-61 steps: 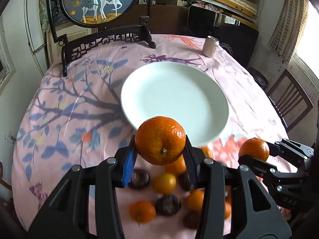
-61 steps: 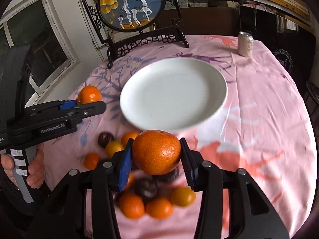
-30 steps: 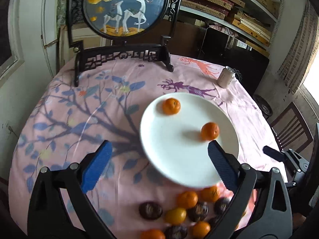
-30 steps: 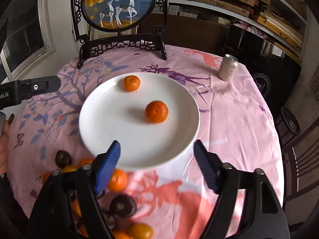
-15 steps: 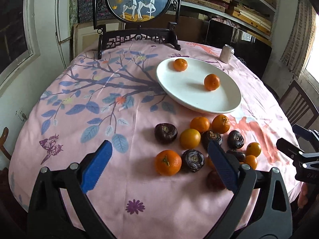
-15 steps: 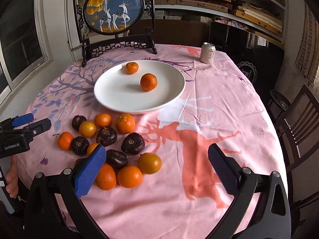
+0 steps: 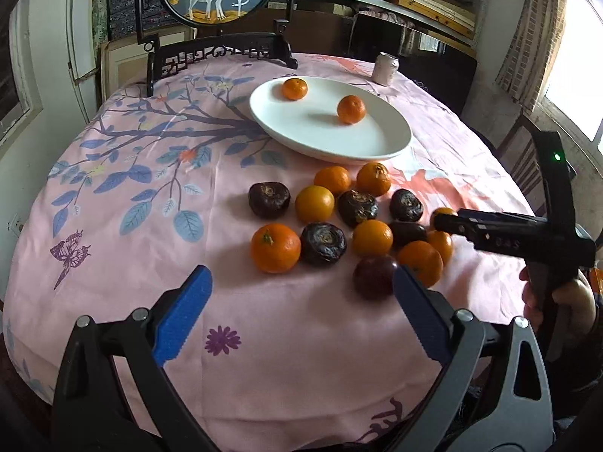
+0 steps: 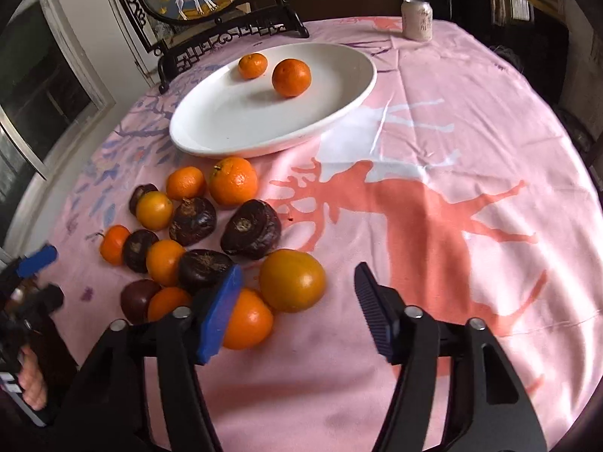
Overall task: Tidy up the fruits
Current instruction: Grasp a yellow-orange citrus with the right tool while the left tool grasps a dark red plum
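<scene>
**A:** What are you looking at, biggest thing first?

**B:** I'm working over a round worktop (image 8: 452,120) under a pink cloth. A white plate (image 8: 211,128) is sitting toward the far side, carrying two oranges (image 8: 291,77). The loose fruit pile (image 7: 339,218), oranges mixed with dark fruits, is lying between the plate and me, just short of its near rim.

**A:** And the tools?

**B:** I'm holding the left tool (image 7: 301,312) wide open and empty, hovering near the pile's closest edge. The right tool (image 8: 297,301) is also spread open, holding nothing, with a yellow-orange fruit (image 8: 292,280) sitting just ahead of the gap between its jaws and an orange (image 8: 248,318) right beside its left jaw.

**A:** How are you planning the pick?

**B:** I'm judging that the yellow-orange one is the cleanest grab: it's lying at the pile's outer edge with bare cloth on its right. I'd be centring the jaws on it and closing gently so the neighbours aren't nudged.

**A:** Room to move?

**B:** The right half of the cloth is lying open. A can (image 8: 416,19) is standing far back, well clear.
</scene>
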`<act>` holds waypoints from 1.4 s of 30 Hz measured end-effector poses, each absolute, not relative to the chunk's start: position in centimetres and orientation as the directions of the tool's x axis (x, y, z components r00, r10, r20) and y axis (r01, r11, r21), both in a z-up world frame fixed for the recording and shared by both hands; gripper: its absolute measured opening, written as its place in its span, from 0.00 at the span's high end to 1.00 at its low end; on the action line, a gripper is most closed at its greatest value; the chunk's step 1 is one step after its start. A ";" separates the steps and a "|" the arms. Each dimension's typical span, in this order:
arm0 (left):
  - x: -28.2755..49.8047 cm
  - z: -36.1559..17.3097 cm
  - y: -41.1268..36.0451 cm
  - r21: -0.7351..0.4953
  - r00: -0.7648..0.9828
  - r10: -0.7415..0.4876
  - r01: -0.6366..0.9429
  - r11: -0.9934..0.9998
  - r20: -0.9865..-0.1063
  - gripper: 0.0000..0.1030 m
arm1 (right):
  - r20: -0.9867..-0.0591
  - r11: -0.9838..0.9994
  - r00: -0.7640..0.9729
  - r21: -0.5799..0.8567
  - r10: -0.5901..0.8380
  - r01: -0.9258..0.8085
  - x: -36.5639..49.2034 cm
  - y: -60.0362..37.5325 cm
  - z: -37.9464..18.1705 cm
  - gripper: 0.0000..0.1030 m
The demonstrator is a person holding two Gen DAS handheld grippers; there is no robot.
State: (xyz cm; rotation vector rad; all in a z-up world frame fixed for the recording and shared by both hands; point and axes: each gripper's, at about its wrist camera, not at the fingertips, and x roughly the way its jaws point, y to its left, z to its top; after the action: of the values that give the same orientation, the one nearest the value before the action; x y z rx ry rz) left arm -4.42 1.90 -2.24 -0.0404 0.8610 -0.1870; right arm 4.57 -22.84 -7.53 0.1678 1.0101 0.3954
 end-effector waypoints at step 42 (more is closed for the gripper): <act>-3.2 -5.0 -3.5 -0.101 0.601 -0.214 0.217 0.971 -0.770 0.63 | -0.761 0.969 0.606 0.126 0.232 -0.213 -2.4 -25.7 -5.7 0.64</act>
State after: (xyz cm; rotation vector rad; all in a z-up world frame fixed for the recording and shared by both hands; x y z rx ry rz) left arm -3.20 -3.52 -5.03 0.0033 0.8923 -0.2493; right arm -2.42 -25.66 -5.74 0.0234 0.8838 0.2570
